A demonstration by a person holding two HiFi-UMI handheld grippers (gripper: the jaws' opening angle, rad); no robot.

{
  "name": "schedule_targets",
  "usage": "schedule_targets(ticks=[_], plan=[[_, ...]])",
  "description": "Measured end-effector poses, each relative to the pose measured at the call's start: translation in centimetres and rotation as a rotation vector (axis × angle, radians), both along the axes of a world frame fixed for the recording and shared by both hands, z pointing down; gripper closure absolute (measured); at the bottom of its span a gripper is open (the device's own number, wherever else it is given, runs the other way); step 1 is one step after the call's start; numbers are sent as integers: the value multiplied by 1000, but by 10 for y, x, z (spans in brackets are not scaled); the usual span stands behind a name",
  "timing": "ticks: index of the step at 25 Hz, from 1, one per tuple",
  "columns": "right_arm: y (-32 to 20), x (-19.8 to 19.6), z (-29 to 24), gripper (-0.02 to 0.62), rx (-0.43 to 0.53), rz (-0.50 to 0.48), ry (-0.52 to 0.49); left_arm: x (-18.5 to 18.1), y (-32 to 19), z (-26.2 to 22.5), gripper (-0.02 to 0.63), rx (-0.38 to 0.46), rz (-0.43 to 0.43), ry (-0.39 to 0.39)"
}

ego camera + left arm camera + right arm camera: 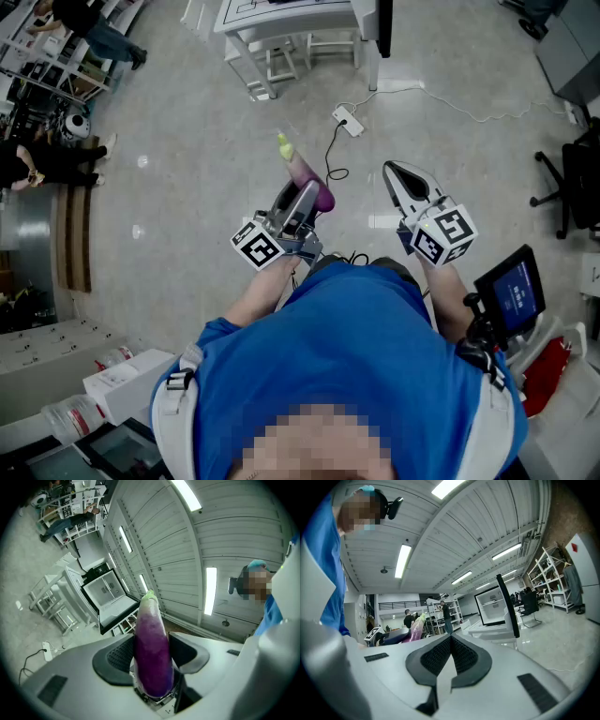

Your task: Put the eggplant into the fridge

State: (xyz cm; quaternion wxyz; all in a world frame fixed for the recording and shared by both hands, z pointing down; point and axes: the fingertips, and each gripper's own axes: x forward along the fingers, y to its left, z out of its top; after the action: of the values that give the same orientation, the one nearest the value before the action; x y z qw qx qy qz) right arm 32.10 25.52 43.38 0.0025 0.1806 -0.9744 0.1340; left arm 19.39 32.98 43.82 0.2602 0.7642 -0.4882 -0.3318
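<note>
Left gripper (300,200): jaws spread wide, pinching the eggplant (152,653) round its fat purple end. The green stem tip points forward, toward the upper centre of the head view. The eggplant is in the air over the floor (187,187), well apart from the fridge (107,591). The fridge sits left of centre in the left gripper view, on a white desk (487,626). Its door is swung open and the inside is white with a shelf showing; any contents are too small to tell. Right gripper (451,641): jaws pressed together, nothing between them. In the right gripper view the same open fridge is right of centre, black door edge toward the camera.
</note>
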Motion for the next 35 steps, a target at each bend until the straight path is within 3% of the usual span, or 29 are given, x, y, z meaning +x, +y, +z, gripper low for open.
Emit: schedule_targets(ticks=[22, 35], plan=[[7, -30, -8, 601, 19, -24, -11, -28, 5, 0, 364, 7, -16, 4], [28, -100, 8, 601, -2, -78, 18, -99, 30, 11, 364, 2, -104, 3]])
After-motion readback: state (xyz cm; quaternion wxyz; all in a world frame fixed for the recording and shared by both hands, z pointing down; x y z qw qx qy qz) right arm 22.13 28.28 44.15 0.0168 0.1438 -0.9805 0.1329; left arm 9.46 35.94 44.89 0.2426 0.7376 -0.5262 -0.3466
